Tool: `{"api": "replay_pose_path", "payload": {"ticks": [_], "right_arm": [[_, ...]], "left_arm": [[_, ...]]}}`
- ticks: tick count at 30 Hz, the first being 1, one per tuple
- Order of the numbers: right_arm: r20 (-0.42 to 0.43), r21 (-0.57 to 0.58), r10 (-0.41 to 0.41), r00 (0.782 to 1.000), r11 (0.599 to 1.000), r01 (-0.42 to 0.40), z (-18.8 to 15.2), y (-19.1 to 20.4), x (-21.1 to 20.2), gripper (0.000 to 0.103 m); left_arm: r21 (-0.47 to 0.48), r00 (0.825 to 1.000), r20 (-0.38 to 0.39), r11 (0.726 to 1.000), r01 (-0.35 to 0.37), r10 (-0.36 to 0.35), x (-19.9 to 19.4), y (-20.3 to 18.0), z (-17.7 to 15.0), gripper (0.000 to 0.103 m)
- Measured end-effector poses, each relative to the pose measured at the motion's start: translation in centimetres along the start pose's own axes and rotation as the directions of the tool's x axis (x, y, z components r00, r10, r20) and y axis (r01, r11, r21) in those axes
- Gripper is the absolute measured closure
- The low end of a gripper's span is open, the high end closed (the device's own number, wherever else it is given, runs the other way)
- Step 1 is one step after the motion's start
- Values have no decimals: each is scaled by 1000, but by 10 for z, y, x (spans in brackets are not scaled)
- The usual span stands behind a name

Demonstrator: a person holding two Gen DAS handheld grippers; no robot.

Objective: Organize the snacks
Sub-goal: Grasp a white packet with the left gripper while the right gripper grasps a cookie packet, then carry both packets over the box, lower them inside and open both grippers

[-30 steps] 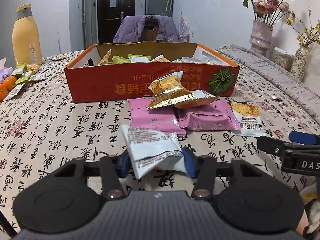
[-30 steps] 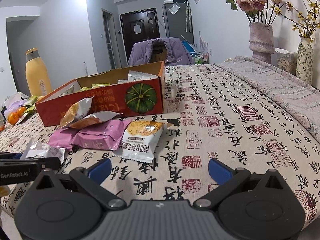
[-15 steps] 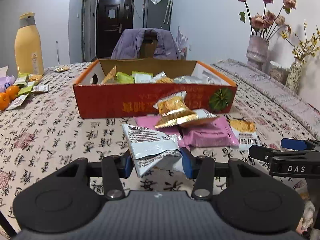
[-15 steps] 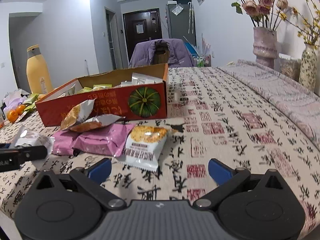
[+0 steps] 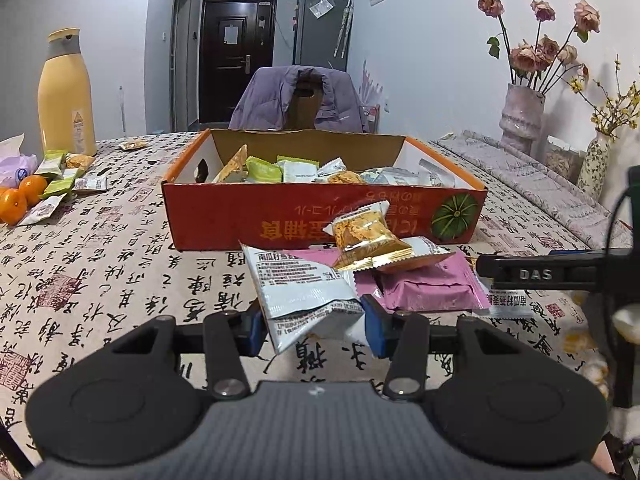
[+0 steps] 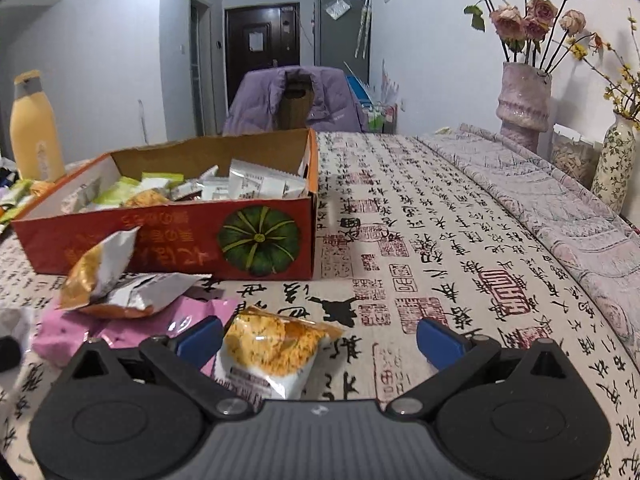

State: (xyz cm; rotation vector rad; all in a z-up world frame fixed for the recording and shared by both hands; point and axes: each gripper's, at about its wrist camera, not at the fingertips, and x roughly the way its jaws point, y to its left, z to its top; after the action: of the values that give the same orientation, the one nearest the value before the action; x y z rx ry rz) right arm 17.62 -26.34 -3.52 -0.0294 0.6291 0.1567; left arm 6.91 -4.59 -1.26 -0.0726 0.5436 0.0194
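Pinching a white packet [image 5: 304, 292] by its lower corner, the left gripper [image 5: 314, 322] is holding it lifted clear of the table [image 5: 104, 280], short of the red box [image 5: 320, 216]. Such a shallow hold is risking a slip, and the packet could be dropping back onto the pink packets [image 5: 428, 284]. The right gripper [image 6: 320, 340] is standing spread wide over an orange-printed packet [image 6: 272, 352], pressing nothing; closing off-centre could be nudging it aside. How full the box is at its far side is staying hidden, and the right gripper's housing is covering that packet's near edge.
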Motion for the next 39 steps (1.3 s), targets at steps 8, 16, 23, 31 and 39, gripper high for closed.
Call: {"api": "replay_pose_path", "payload": {"ticks": [8,16,23,31,39], "right_arm": [[-29,-25,0,1000,1000,-1,-4,4,9,0],[-34,-36,-16,999,999,15,-12,-4,2,17],[-19,-22,28,999,999,-28,-15,-11,-3,52],[59,32,47,997,998,-49,-14,-16,-17,60],[137,14,78,988,997,-81,2,-9,-32,60]], "left_arm": [[-8,1000,-2,1000,15,-15,3,4,0,55],[-19,1000,-5,999,30,-30,6,6,-1,55],[-25,999,-5,999,34,-34,6,9,-1,55],[-23,999,2,999,34,-34,6,10,1,55],[-21,999,41,999,36,-35,4,12,14,55]]}}
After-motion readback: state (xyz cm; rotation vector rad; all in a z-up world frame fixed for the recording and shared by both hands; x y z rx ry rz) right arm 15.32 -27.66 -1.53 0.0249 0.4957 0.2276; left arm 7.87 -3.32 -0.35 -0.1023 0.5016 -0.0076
